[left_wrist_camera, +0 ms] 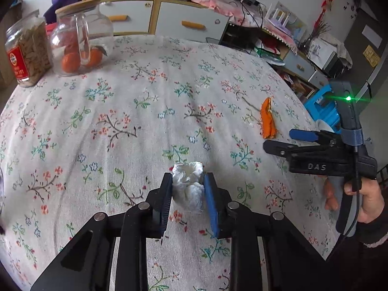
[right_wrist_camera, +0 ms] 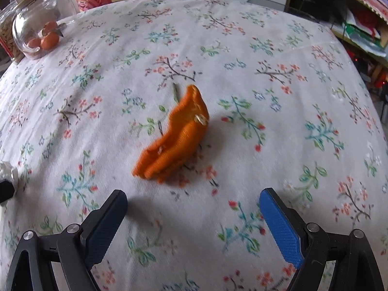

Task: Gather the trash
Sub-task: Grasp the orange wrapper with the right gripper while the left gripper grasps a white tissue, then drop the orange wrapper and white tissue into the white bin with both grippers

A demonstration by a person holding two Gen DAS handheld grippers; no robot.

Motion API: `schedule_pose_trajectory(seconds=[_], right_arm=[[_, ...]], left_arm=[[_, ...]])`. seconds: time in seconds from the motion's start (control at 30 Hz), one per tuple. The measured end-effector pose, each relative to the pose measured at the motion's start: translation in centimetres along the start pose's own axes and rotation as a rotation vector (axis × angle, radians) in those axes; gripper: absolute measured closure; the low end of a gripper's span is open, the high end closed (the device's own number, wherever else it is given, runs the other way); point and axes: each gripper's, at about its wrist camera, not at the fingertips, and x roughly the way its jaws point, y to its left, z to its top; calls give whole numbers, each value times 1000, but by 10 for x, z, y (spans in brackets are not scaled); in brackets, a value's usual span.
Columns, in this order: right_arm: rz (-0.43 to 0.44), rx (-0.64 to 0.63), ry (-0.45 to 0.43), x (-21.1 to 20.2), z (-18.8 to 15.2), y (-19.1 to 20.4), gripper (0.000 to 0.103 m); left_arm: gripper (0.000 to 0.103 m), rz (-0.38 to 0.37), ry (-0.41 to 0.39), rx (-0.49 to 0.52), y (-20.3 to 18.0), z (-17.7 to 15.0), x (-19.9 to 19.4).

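My left gripper [left_wrist_camera: 188, 179] is shut on a crumpled white tissue [left_wrist_camera: 188, 189] just above the floral tablecloth [left_wrist_camera: 121, 126]. An orange peel [right_wrist_camera: 173, 138] lies on the cloth straight ahead of my right gripper [right_wrist_camera: 192, 197], which is open and empty, a short way before the peel. In the left wrist view the peel [left_wrist_camera: 268, 118] lies at the right, with the right gripper [left_wrist_camera: 282, 140] just beside it. The tissue's edge [right_wrist_camera: 8, 171] shows at the far left of the right wrist view.
A glass jar of tangerines [left_wrist_camera: 81, 41] and a jar of nuts [left_wrist_camera: 28, 51] stand at the table's far left corner. Drawers [left_wrist_camera: 169, 19] and a cluttered shelf [left_wrist_camera: 278, 36] lie beyond the table. A blue stool [left_wrist_camera: 322, 106] stands by the right edge.
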Motion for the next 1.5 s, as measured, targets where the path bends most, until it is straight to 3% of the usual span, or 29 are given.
schedule_pose_trajectory(seconds=[0.43,0.57,0.67,0.83,1.13,1.5], right_arm=[[-29,53,-47,15,22,9,12],[-47,52,-67,16,26,10,20],[-52,48,-81,15,28,11,36],[-31,19,-80,11,28,13,79],[-6,29,-70,0,18,4,82],[-23,74,-88,-34,-1,-40,82]], left_arm=[[75,21,-2,-102,20,13,-1],[75,27,7,-114,23,12,0],[75,45,14,-127,24,14,2],[75,40,14,-141,21,17,4],[75,38,-7,-112,0,27,6],[75,0,-8,-26,-46,36,15]])
